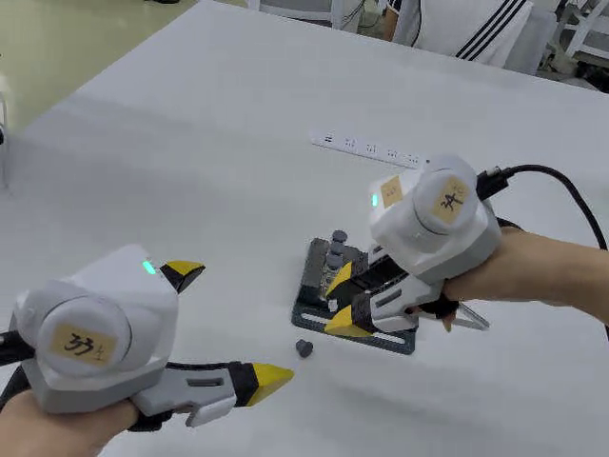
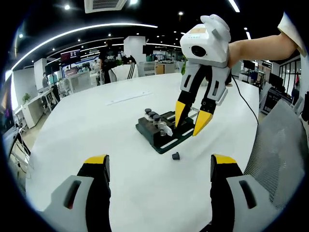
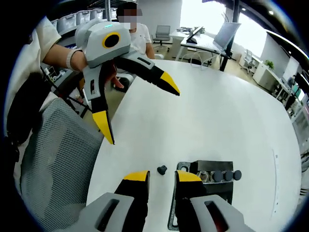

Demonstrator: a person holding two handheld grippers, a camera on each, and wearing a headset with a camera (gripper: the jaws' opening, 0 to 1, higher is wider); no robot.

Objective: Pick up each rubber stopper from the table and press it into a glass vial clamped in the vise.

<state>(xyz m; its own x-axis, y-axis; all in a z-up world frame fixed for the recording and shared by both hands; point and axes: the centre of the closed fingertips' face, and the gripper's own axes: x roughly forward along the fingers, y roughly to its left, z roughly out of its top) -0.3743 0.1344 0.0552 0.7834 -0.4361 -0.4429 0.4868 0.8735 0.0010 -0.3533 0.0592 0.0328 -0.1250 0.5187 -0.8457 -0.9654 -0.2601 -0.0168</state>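
Loose on the white table (image 1: 190,143), gripped by nothing: one small dark rubber stopper (image 1: 304,347). Straight ahead of the left gripper (image 1: 228,326), well beyond its yellow tips. Just past the tips of the right gripper (image 1: 341,302) too, in line with the gap between them in the right gripper view.

Just beside the stopper, on the side away from the left gripper and not touching: the black vise (image 1: 312,276), flat on the table. Clamped in it, a short row of glass vials (image 1: 335,257), three with dark stoppers already pressed in, plain in the right gripper view just off the right-hand jaw tip. At the row's end nearest that tip, a bit of clear glass, too small to tell whether plugged.

Over the vise's near end: the right gripper, held in a hand, jaws a little apart and nothing between them; contact with the vise not to be told. Lower and nearer the person: the left gripper, jaws spread wide, likewise empty, pointed toward vise and stopper.

Behind the right gripper, trailing from its body, a black cable (image 1: 561,190). Beyond the right gripper, farther across the table, a white power strip (image 1: 366,148). Below the left gripper in the right gripper view, off the table's edge, a grey mesh chair (image 3: 58,154).
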